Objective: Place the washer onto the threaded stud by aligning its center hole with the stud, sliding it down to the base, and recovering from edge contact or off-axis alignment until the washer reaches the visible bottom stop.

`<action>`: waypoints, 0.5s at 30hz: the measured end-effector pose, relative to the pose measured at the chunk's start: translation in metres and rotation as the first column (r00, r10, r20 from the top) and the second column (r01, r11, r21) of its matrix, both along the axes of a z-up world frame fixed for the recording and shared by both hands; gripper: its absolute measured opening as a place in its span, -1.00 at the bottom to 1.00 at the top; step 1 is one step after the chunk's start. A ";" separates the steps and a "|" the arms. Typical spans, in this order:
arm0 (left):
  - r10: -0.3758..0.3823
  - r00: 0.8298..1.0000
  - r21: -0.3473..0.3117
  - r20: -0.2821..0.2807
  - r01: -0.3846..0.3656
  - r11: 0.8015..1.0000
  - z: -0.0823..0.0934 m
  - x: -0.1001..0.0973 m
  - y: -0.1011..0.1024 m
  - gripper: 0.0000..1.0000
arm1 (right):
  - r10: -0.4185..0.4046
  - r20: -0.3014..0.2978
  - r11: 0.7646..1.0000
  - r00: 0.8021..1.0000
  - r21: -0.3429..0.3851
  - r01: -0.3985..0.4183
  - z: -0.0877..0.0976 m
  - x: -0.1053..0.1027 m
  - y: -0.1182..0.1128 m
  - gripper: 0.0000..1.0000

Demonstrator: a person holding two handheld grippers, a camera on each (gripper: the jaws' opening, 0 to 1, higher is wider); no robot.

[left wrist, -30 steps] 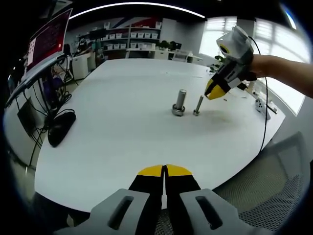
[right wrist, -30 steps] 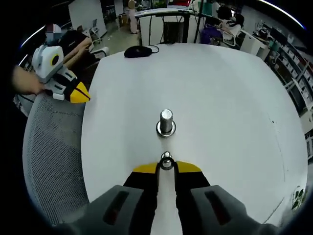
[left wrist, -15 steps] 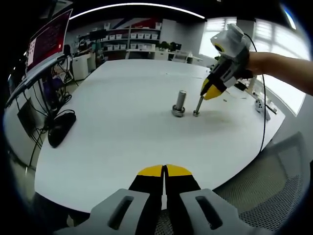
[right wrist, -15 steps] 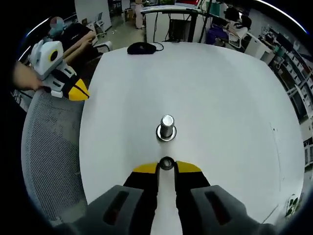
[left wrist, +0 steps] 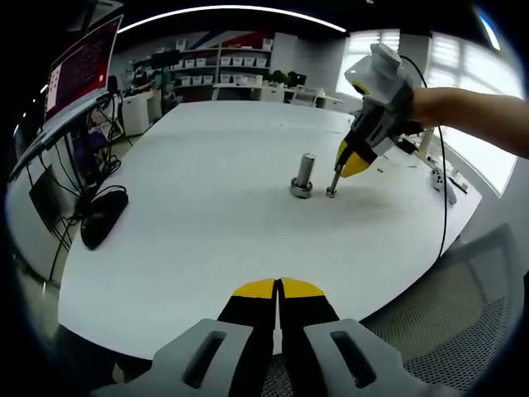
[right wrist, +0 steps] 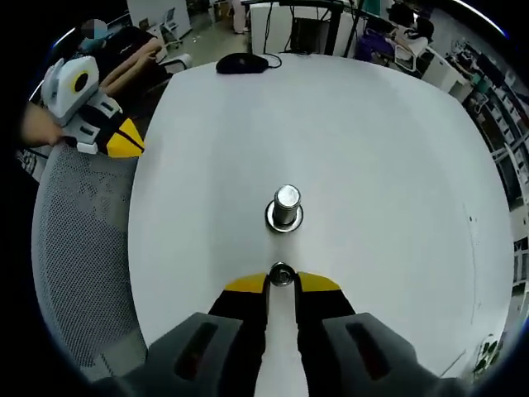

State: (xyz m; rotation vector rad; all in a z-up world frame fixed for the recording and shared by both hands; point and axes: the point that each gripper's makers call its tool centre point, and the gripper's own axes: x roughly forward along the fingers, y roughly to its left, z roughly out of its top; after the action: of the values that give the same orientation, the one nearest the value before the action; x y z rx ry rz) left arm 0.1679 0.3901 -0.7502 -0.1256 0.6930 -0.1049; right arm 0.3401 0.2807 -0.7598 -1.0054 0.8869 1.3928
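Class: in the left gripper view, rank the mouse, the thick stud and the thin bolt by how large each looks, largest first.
1. Mouse, though it lies nearer the camera.
2. Thick stud.
3. Thin bolt, its top at the right gripper.

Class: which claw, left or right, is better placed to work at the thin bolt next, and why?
Right. The right claw sits at the thin bolt beside the stud; the left claw waits shut at the table edge.

Upright steel stud (right wrist: 285,207) with washer (right wrist: 284,220) at base, mid-table.
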 end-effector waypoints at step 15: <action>0.003 1.000 -0.001 0.009 -0.003 1.000 0.001 0.001 0.001 -1.00 | -0.021 -0.014 0.999 1.000 -0.050 0.020 -0.020 0.000 -0.001 -0.72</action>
State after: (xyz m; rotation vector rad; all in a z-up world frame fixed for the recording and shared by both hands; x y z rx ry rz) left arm 0.1688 0.3907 -0.7492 -0.1274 0.6832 -0.1027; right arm 0.3404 0.2794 -0.7798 -1.0229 0.9439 1.3680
